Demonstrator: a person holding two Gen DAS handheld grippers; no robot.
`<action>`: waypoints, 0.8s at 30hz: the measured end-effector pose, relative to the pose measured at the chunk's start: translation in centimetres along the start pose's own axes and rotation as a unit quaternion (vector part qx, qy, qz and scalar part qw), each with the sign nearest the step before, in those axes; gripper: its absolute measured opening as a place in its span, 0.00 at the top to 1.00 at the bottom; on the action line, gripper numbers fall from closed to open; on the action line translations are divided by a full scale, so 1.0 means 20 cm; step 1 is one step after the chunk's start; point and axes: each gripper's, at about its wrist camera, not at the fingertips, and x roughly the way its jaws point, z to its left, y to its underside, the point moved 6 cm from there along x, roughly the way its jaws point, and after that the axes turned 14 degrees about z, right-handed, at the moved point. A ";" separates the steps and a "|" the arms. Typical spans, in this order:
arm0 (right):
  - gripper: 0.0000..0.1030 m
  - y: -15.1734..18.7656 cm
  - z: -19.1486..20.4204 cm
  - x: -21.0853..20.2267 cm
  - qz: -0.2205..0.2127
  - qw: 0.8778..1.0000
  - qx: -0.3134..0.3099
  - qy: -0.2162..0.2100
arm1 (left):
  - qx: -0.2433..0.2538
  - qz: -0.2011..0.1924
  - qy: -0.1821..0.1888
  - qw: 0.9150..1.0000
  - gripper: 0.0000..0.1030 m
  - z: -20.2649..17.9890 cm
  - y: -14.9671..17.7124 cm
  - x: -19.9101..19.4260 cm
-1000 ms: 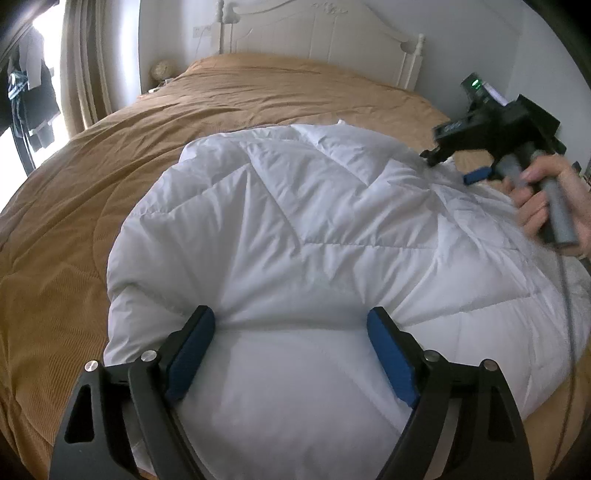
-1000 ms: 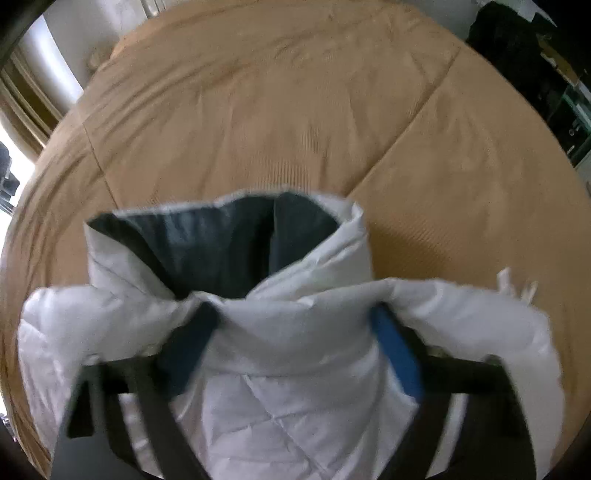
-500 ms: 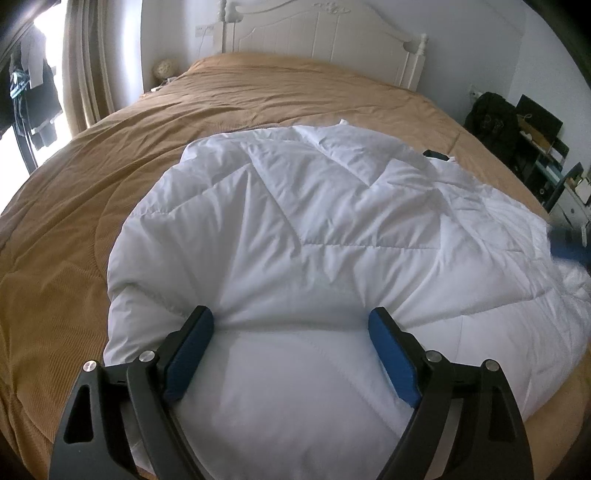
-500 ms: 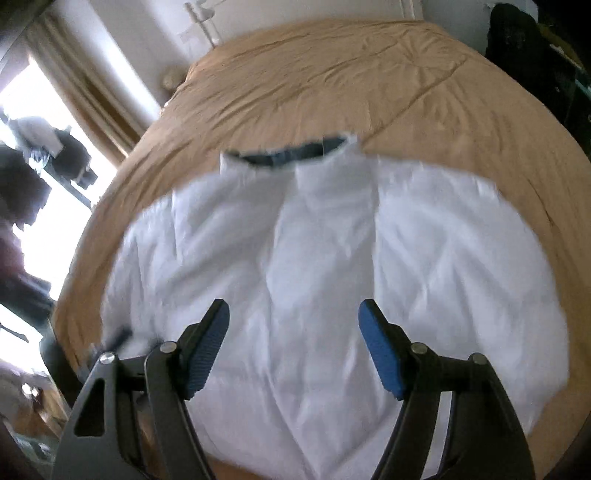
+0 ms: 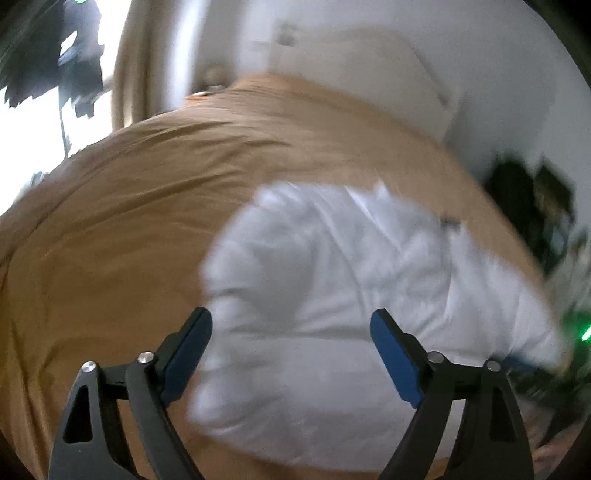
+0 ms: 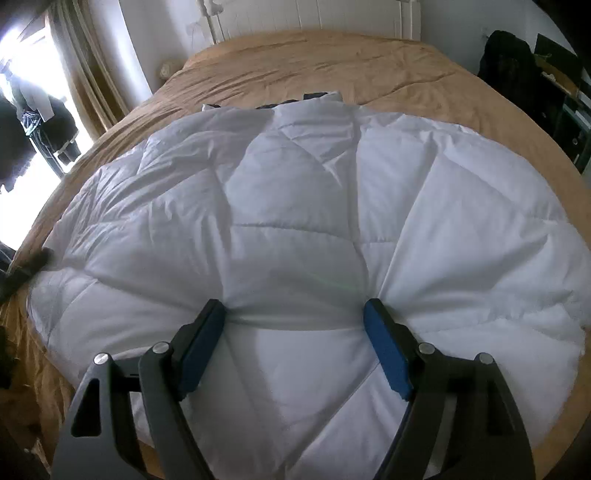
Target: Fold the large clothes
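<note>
The white padded coat (image 6: 295, 229) lies spread on the brown bed (image 6: 424, 85). The right hand-held gripper (image 6: 294, 317) presses into its near edge, jaws spread, bunching fabric between them without pinching it; it should close firmly on a full thickness before lifting. The left hand-held gripper (image 5: 291, 326), jaws spread and empty, hangs above the coat's left edge. Half a second ago it rested on the coat; now its view is blurred and swung leftward.

White padded garment (image 6: 295, 206) covering the near bed, bare tan bedspread (image 6: 332, 62) beyond, headboard (image 6: 314, 14) closing the far end
</note>
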 end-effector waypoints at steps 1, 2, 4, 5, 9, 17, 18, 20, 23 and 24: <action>0.26 0.00 0.01 -0.03 0.001 1.000 0.002 0.006 | -0.044 -0.001 0.037 0.998 0.09 0.11 0.01 -0.06; 0.27 0.00 0.04 -0.07 -0.003 1.000 0.000 0.003 | -0.076 0.005 0.071 0.995 0.06 0.19 0.03 -0.09; 0.28 -0.03 0.13 -0.17 -0.027 0.999 -0.017 -0.019 | -0.119 0.022 0.123 0.985 0.06 0.29 0.10 -0.11; 0.28 -0.05 0.19 -0.22 -0.037 0.999 -0.032 -0.025 | -0.130 0.032 0.139 0.981 0.06 0.32 0.13 -0.11; 0.28 -0.05 0.36 -0.19 -0.018 0.996 -0.072 -0.050 | -0.157 0.066 0.178 0.969 0.06 0.35 0.29 -0.05; 0.29 0.01 0.30 0.05 0.012 0.994 -0.077 -0.078 | -0.169 0.119 0.237 0.949 0.06 0.19 0.34 0.18; 0.29 0.01 0.29 0.05 0.013 0.994 -0.075 -0.083 | -0.168 0.120 0.242 0.948 0.06 0.17 0.32 0.21; 0.29 0.02 0.29 0.06 0.012 0.994 -0.075 -0.082 | -0.171 0.120 0.245 0.947 0.06 0.14 0.30 0.25; 0.29 0.04 0.32 0.06 0.014 0.994 -0.073 -0.077 | -0.170 0.123 0.243 0.947 0.03 0.08 0.25 0.32; 0.29 0.04 0.33 0.05 0.016 0.994 -0.071 -0.077 | -0.169 0.124 0.238 0.948 0.02 0.06 0.23 0.35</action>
